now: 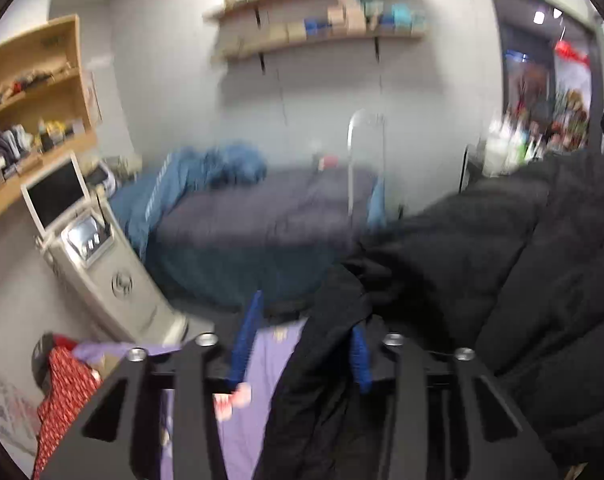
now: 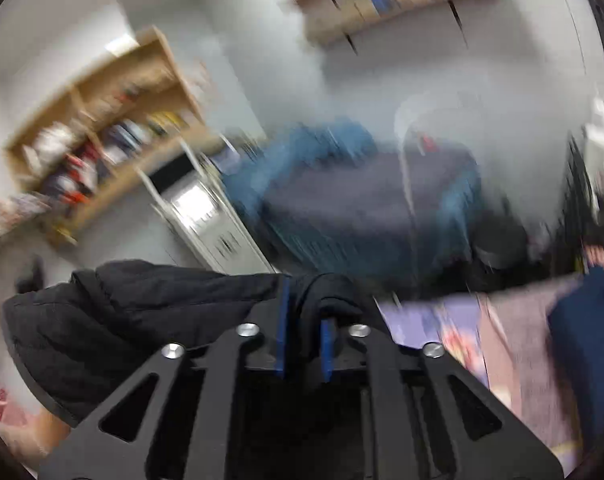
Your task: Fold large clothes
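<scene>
A large black padded jacket (image 1: 522, 264) hangs lifted in the air across the right of the left wrist view. My left gripper (image 1: 302, 340) has its blue pads around a fold of the jacket's black cloth. In the right wrist view the jacket (image 2: 114, 320) drapes to the left. My right gripper (image 2: 306, 332) is shut on a bunched edge of the jacket between its blue pads (image 2: 283, 332). Both views are blurred by motion.
A purple printed sheet (image 1: 258, 384) lies below, also showing in the right wrist view (image 2: 430, 320). A bed with dark cover (image 1: 262, 212) and blue bedding (image 1: 206, 168) stands behind. A white machine with a screen (image 1: 86, 236), wooden shelves (image 1: 30, 92) and red cloth (image 1: 62, 384) are at left.
</scene>
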A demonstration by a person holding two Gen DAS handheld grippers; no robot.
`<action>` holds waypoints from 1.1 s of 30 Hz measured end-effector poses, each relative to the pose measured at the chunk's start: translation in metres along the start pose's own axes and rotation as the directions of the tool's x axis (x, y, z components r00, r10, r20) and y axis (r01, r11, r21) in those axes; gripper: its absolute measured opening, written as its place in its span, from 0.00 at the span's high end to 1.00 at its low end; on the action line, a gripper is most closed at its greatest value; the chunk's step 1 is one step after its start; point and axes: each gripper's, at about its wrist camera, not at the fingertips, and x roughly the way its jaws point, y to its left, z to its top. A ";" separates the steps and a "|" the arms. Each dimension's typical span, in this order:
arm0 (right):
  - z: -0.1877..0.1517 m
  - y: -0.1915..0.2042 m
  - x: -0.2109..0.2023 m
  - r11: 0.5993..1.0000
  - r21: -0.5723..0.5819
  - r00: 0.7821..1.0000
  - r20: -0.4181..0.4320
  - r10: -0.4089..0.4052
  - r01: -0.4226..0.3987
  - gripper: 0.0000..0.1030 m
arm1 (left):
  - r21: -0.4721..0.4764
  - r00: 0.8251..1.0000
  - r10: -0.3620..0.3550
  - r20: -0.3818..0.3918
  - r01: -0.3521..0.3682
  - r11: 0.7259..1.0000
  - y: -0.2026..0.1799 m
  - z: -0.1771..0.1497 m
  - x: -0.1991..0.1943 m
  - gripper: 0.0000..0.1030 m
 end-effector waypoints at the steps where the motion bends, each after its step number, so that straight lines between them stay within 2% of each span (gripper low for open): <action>1: -0.021 -0.019 0.033 0.997 0.074 0.998 -0.061 -0.019 0.024 0.43 | 0.013 0.997 0.034 -0.073 -0.033 0.999 -0.005 -0.018 0.031 0.29; 2: -0.037 -0.033 0.054 0.993 0.112 0.995 -0.095 -0.029 0.040 0.33 | 0.002 0.986 0.051 -0.157 -0.051 0.999 -0.010 -0.044 0.065 0.22; 3: -0.061 -0.049 0.073 0.985 0.156 0.990 -0.132 -0.054 0.075 0.29 | -0.002 0.980 0.057 -0.188 -0.059 0.998 -0.012 -0.063 0.079 0.23; 4: -0.082 -0.061 0.087 0.973 0.205 0.983 -0.168 -0.073 0.107 0.29 | 0.001 0.966 0.063 -0.250 -0.065 0.998 -0.015 -0.087 0.097 0.23; 5: -0.115 -0.077 0.101 0.953 0.267 0.972 -0.221 -0.083 0.142 0.29 | -0.005 0.944 0.054 -0.327 -0.059 0.998 -0.017 -0.112 0.111 0.23; 6: -0.131 -0.080 0.102 0.946 0.288 0.966 -0.245 -0.080 0.151 0.29 | -0.007 0.928 0.062 -0.368 -0.070 0.998 -0.018 -0.126 0.117 0.23; 8: -0.177 -0.092 0.100 0.930 0.310 0.950 -0.297 -0.101 0.196 0.29 | -0.006 0.895 0.096 -0.436 -0.109 0.994 -0.016 -0.166 0.119 0.23; 12: -0.238 -0.108 0.071 0.920 0.259 0.913 -0.360 -0.191 0.295 0.29 | -0.074 0.855 0.092 -0.511 -0.150 0.986 0.006 -0.209 0.080 0.23; 14: -0.252 -0.102 0.054 0.920 0.206 0.902 -0.354 -0.247 0.333 0.27 | -0.106 0.860 0.098 -0.500 -0.174 0.979 0.014 -0.210 0.052 0.16; 16: -0.262 -0.090 0.047 0.923 0.141 0.892 -0.342 -0.295 0.359 0.19 | -0.129 0.882 0.120 -0.456 -0.199 0.971 0.010 -0.208 0.027 0.07; 18: -0.268 -0.081 0.049 0.934 0.105 0.891 -0.351 -0.287 0.342 0.19 | -0.120 0.892 0.115 -0.436 -0.185 0.975 -0.006 -0.207 0.026 0.06; 19: -0.272 -0.074 0.057 0.941 0.084 0.889 -0.364 -0.278 0.329 0.18 | -0.105 0.890 0.094 -0.446 -0.156 0.982 -0.019 -0.208 0.031 0.06; 20: -0.272 -0.064 0.067 0.950 0.058 0.884 -0.388 -0.261 0.306 0.18 | -0.085 0.883 0.071 -0.464 -0.124 0.989 -0.033 -0.209 0.039 0.06; 21: -0.270 -0.055 0.078 0.958 0.038 0.878 -0.410 -0.245 0.285 0.18 | -0.038 0.863 0.055 -0.502 -0.086 0.996 -0.058 -0.212 0.051 0.06; 22: -0.271 -0.045 0.082 0.961 0.027 0.873 -0.425 -0.239 0.277 0.18 | 0.003 0.851 0.062 -0.522 -0.071 0.997 -0.072 -0.213 0.059 0.06; 24: -0.271 -0.031 0.105 0.960 0.006 0.844 -0.478 -0.242 0.278 0.18 | 0.136 0.833 0.143 -0.534 -0.083 0.987 -0.108 -0.219 0.078 0.06; 25: -0.271 -0.027 0.114 0.958 0.027 0.837 -0.494 -0.235 0.284 0.18 | 0.207 0.825 0.203 -0.527 -0.107 0.972 -0.122 -0.223 0.082 0.06; 26: -0.269 -0.025 0.120 0.960 0.061 0.842 -0.497 -0.209 0.275 0.18 | 0.269 0.826 0.263 -0.498 -0.141 0.953 -0.134 -0.224 0.083 0.06; 27: -0.268 -0.020 0.122 0.962 0.094 0.849 -0.498 -0.179 0.258 0.18 | 0.281 0.831 0.277 -0.483 -0.152 0.948 -0.137 -0.226 0.083 0.06; 29: -0.263 -0.008 0.136 0.959 0.088 0.841 -0.507 -0.191 0.271 0.18 | 0.235 0.835 0.224 -0.502 -0.117 0.965 -0.134 -0.229 0.080 0.06; 31: -0.258 0.008 0.148 0.963 0.047 0.838 -0.506 -0.205 0.264 0.18 | 0.187 0.824 0.190 -0.534 -0.104 0.977 -0.125 -0.235 0.077 0.06; 33: -0.258 0.030 0.161 0.959 -0.043 0.825 -0.500 -0.263 0.279 0.18 | 0.171 0.802 0.202 -0.563 -0.126 0.977 -0.114 -0.240 0.077 0.06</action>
